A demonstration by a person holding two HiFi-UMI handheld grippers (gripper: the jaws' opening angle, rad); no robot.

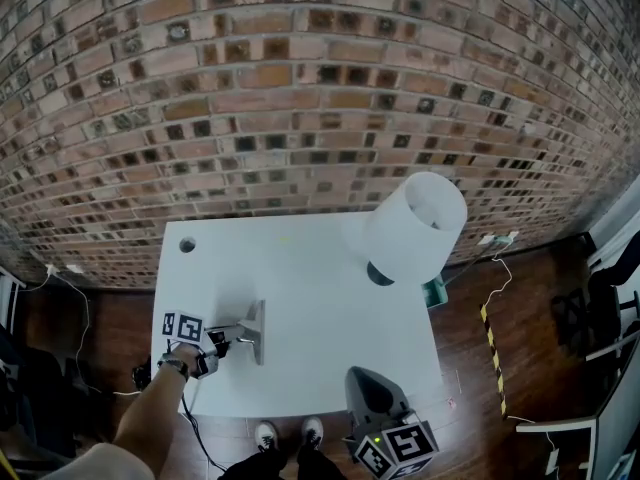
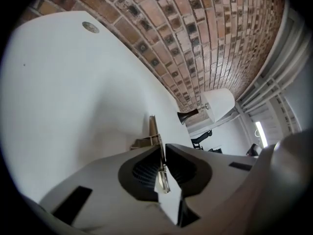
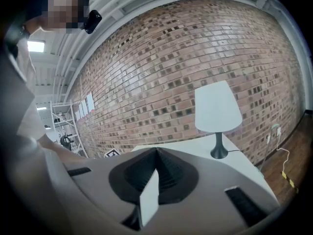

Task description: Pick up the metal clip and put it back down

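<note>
On a white table (image 1: 330,298), my left gripper (image 1: 260,333) sits low near the front left. In the left gripper view its jaws (image 2: 162,148) are shut on the metal clip (image 2: 155,133), a thin brass-toned strip that stands on edge and sticks out past the fingertips over the tabletop. Whether the clip touches the table I cannot tell. In the head view the clip itself is too small to make out. My right gripper (image 1: 365,378) hovers at the table's front right edge, far from the clip. Its jaws (image 3: 156,152) meet with nothing between them.
A white-shaded lamp (image 1: 415,226) on a dark base stands at the table's back right, also visible as the lamp (image 2: 218,104) and the lamp (image 3: 217,112). A round cable hole (image 1: 187,245) is at the back left corner. A brick wall (image 1: 300,88) runs behind the table.
</note>
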